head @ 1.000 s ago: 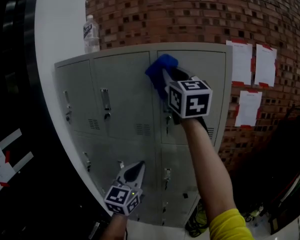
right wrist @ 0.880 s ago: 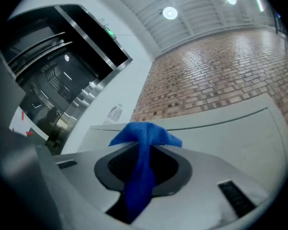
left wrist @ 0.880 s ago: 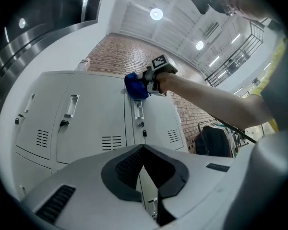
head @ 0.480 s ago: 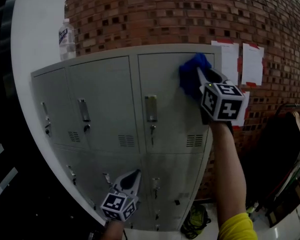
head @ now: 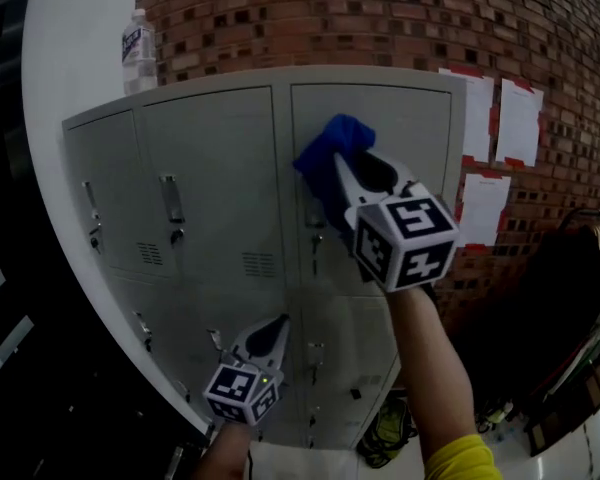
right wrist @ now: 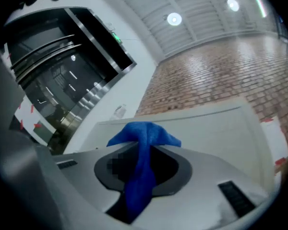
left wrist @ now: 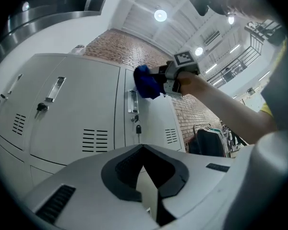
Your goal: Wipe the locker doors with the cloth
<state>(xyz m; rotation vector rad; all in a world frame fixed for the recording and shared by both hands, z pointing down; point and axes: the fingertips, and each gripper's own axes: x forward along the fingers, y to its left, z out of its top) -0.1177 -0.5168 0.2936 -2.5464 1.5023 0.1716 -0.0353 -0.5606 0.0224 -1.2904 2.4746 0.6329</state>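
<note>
The blue cloth (head: 328,151) is clamped between the jaws of the right gripper (head: 342,171). Its bunched end is pushed out past the tips, and a tail is drawn back through the hollow between the jaws (plainest in the right gripper view). The cloth is held against the upper right door (head: 405,133) of the grey lockers (head: 210,168), close to that door's left edge and near its upper left corner. It sits just above the handle (left wrist: 133,101), under which a small key (left wrist: 138,128) is hung.

The left gripper (head: 277,328) is held low, in front of the lower row of doors, near the seam between the middle and right columns and well below the cloth. Its jaws are closed tip to tip with nothing gripped; only the moulded hollow behind the tips is left gaping. Whether the lockers are touched by it cannot be told.

A bottle (head: 137,40) is stood upright on the lockers' top, at the left end. Three paper sheets (head: 479,116) are fixed to the brick wall (head: 380,18) just right of the lockers' right edge. A bare arm (head: 430,358) is seen behind the right gripper, with a yellow sleeve (head: 467,458) at the lower edge of the head view.
</note>
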